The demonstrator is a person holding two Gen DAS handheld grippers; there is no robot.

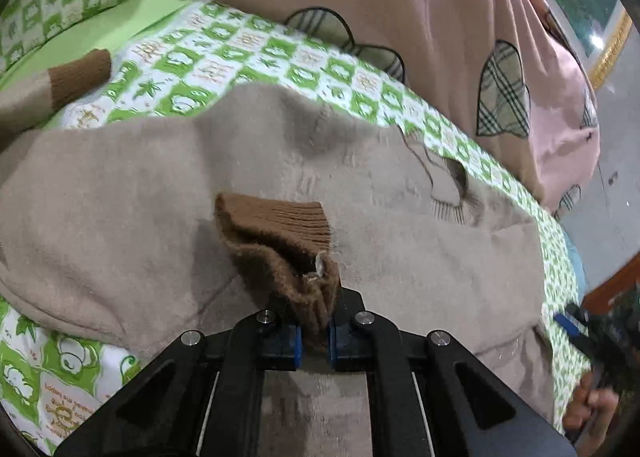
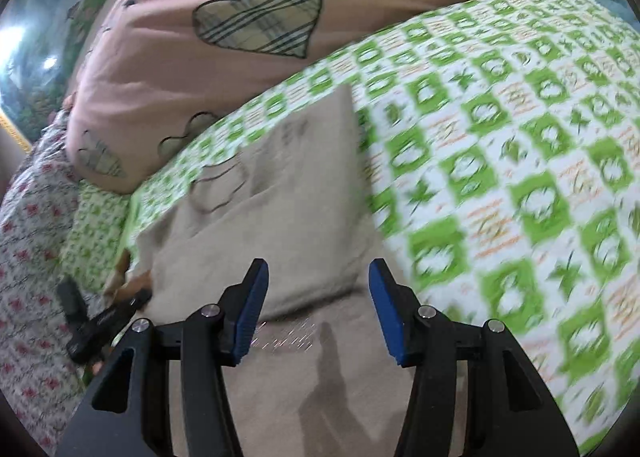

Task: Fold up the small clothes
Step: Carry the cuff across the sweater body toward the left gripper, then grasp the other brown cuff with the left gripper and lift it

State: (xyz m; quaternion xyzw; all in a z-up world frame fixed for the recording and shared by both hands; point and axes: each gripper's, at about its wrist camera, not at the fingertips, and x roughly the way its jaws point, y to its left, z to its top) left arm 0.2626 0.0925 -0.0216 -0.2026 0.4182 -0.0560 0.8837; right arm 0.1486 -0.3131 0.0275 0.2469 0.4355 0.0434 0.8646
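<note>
On the bed, a fuzzy beige sweater (image 1: 280, 185) lies spread over a green-and-white checked sheet (image 1: 256, 49) printed with small cartoon shapes. The left tongs (image 1: 316, 337) are clenched on a ribbed brown cuff (image 1: 280, 233), whose knit bunches into folds between the blue pads (image 1: 297, 349) while its open end flares out above the sweater's body. A second brown cuff (image 1: 86, 71) ends the other sleeve at far left, resting on the sheet; the sleeve behind it runs out of frame. Faint stitched outlines mark the sweater's chest, too soft to read. Behind, a pink quilt (image 1: 440, 37) with plaid heart and flower patches lies heaped in rounded folds. In the right wrist view, the right tongs (image 2: 318, 309) stand released, their ridged blue pads (image 2: 252, 313) spread wide over the sweater (image 2: 280, 217), which shows a folded edge against the sheet (image 2: 520, 161); motion blur smears the print here. At lower left the other tool appears as a small dark shape, its detail hard to make out. A floral cloth (image 2: 32, 237) covers the far left edge. At lower right of the left view, a hand (image 1: 592, 409) on the right tool is partly cut off.
</note>
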